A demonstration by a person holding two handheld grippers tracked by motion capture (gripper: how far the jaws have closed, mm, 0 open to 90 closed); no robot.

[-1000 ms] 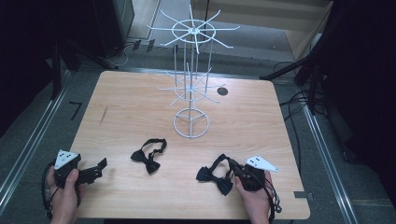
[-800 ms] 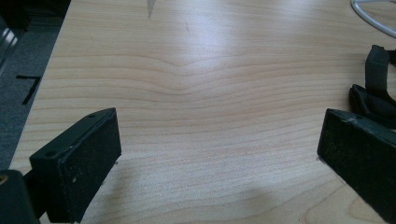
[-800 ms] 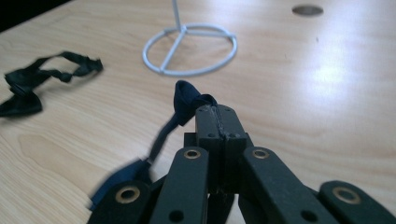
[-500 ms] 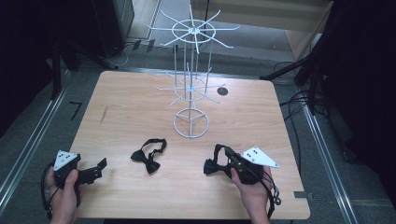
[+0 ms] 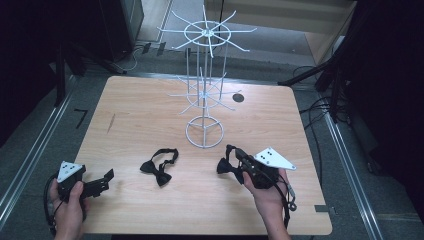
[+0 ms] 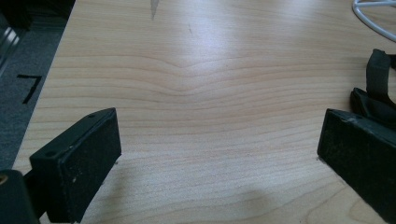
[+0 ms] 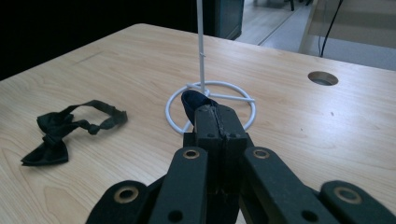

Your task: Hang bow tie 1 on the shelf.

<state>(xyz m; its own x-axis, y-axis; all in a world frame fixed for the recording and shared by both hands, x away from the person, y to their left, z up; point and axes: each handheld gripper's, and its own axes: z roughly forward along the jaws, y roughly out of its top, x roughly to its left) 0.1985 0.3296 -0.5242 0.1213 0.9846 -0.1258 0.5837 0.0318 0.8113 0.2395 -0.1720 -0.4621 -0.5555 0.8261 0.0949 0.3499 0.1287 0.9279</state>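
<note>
A black bow tie (image 5: 223, 167) hangs from my right gripper (image 5: 236, 156), which is shut on it just in front of the white wire rack's base ring (image 5: 205, 132). In the right gripper view the closed jaws (image 7: 217, 116) pinch dark fabric of that bow tie (image 7: 191, 100) in front of the base ring (image 7: 243, 116). A second black bow tie (image 5: 159, 167) (image 7: 65, 128) lies flat on the table left of it. My left gripper (image 5: 106, 181) rests at the near left corner, open wide (image 6: 219, 140) over bare wood, with the lying bow tie (image 6: 378, 88) at its right.
The tall white wire rack (image 5: 205, 37) stands at mid-table with spoked hook rings at two levels. A round cable hole (image 5: 238, 97) (image 7: 322, 78) is in the wooden table (image 5: 140, 115) behind it. Dark equipment and cables surround the table.
My right gripper has carried its bow tie off the near table area, forward and slightly left toward the rack's base. The left gripper and the lying bow tie have not moved.
</note>
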